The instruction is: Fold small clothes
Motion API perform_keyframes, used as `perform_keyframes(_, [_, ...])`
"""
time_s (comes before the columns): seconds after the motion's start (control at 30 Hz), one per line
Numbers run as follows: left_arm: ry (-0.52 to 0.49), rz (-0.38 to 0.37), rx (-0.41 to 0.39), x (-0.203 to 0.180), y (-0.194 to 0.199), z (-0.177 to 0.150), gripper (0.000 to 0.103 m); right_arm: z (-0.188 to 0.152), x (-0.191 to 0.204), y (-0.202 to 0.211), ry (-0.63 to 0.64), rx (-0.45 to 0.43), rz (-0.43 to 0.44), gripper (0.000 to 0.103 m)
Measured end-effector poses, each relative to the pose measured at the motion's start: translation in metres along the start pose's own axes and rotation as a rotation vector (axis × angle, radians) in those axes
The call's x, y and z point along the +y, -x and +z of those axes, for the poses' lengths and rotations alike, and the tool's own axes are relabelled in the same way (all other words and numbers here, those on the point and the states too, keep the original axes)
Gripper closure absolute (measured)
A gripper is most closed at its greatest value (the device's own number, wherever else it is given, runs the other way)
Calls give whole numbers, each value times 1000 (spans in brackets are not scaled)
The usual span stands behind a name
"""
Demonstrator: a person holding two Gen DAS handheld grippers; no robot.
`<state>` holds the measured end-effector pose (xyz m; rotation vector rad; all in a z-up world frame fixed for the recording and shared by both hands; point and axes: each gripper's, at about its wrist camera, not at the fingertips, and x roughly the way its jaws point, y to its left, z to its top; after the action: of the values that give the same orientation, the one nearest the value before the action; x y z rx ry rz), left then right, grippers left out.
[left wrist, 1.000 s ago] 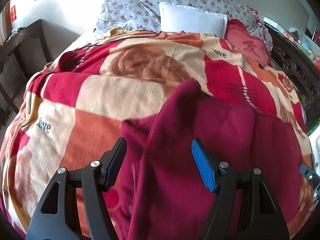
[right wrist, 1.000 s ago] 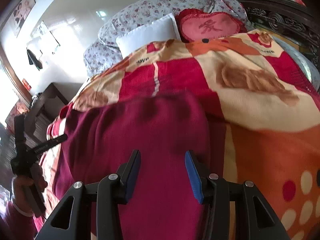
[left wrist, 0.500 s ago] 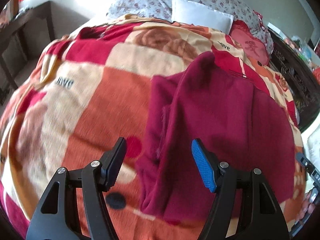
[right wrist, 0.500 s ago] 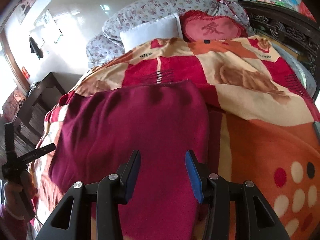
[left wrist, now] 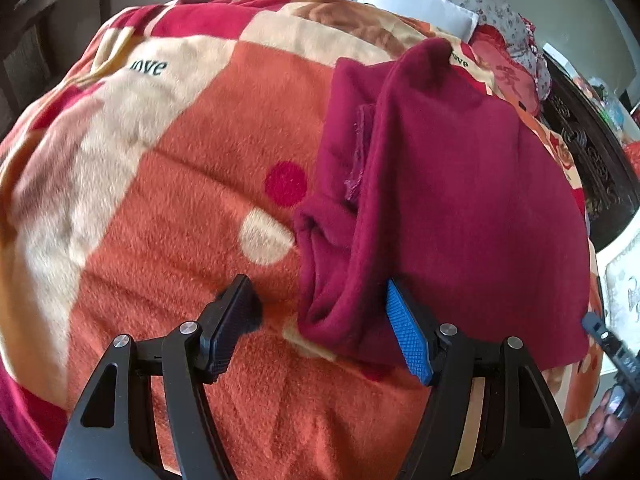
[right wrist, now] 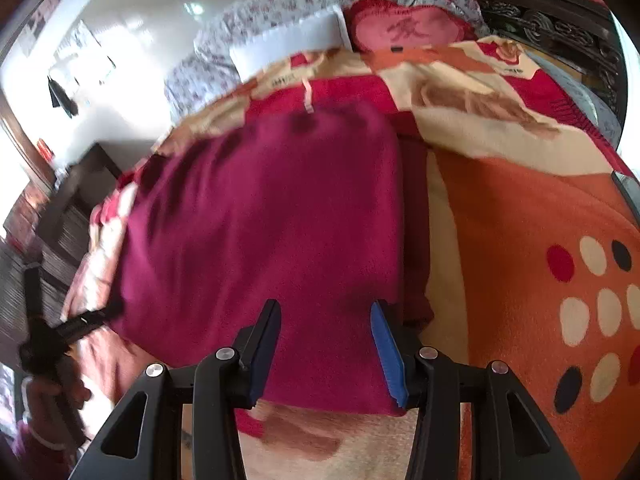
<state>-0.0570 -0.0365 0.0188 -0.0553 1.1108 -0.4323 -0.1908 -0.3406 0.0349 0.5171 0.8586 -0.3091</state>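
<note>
- The maroon garment is lying spread on the patterned blanket that is covering the bed, with its nearer corner reaching toward both claws.
- In the left wrist view, a narrower part of the garment is lying bunched along its left side, with a folded edge and a seam showing, and the wide smooth panel is lying over it to the right.
- The left claw is hovering low over the garment's near left corner with its jaws standing well apart; the bunched cloth is sitting between them, close to the blue pad, but nothing is being squeezed.
- The black pad of the left claw is hanging over bare orange blanket, apart from the garment.
- The right claw is pointing down over the garment's near edge with its jaws apart; the cloth is lying flat beneath them and is not being gripped.
- In the right wrist view the garment is filling the middle of the bed, with orange blanket with coloured dots showing on its right.
- At the far left of that view, a hand is holding the left claw's handle.
- A white pillow, floral pillows and a red cushion are sitting at the head of the bed, well apart from the garment.
</note>
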Motion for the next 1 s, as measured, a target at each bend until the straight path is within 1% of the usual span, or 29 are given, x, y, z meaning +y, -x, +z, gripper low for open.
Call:
perform_keyframes(0.07, [5,-3,-4,1,-1,-2,34,-2,-2,-10,2,35,-17,58])
perform_keyframes(0.13, [11,-5,-7,2,2,-3,34,0,1,-8,2,38,-33,58])
perform_keyframes(0.17, [13,-6,-8,3,2,-3,34,3,6,-3,3,32,-28,58])
perform_keyframes(0.23, [22,-6,-15,5,5,-4,34,9,17,3,7,19,10,58])
perform_keyframes(0.33, [56,-27,-37,12,11,-8,35,23,50,5,52,12,72,58])
perform_keyframes(0.43, [79,-49,-37,18,10,-9,35,36,85,-4,96,16,141,58])
perform_keyframes(0.57, [82,-63,-40,19,9,-10,34,60,145,-33,179,41,223,58])
perform_keyframes(0.63, [89,-74,-41,23,9,-12,34,70,172,-48,216,47,242,58])
perform_keyframes(0.7, [100,-88,-47,25,9,-15,34,81,201,-68,249,70,249,58])
perform_keyframes(0.77, [104,-101,-54,27,9,-18,34,88,223,-92,270,122,249,55])
perform_keyframes(0.83, [101,-110,-55,30,9,-18,34,95,240,-116,285,173,215,54])
perform_keyframes(0.9, [104,-119,-54,30,10,-19,34,101,251,-129,287,175,184,54])
perform_keyframes(0.93, [108,-125,-53,31,11,-20,34,104,255,-134,288,175,174,52])
perform_keyframes(0.97, [114,-132,-53,33,11,-20,34,107,261,-139,291,180,167,45])
perform_keyframes(1.0, [122,-141,-53,35,11,-21,34,109,267,-145,298,192,159,42])
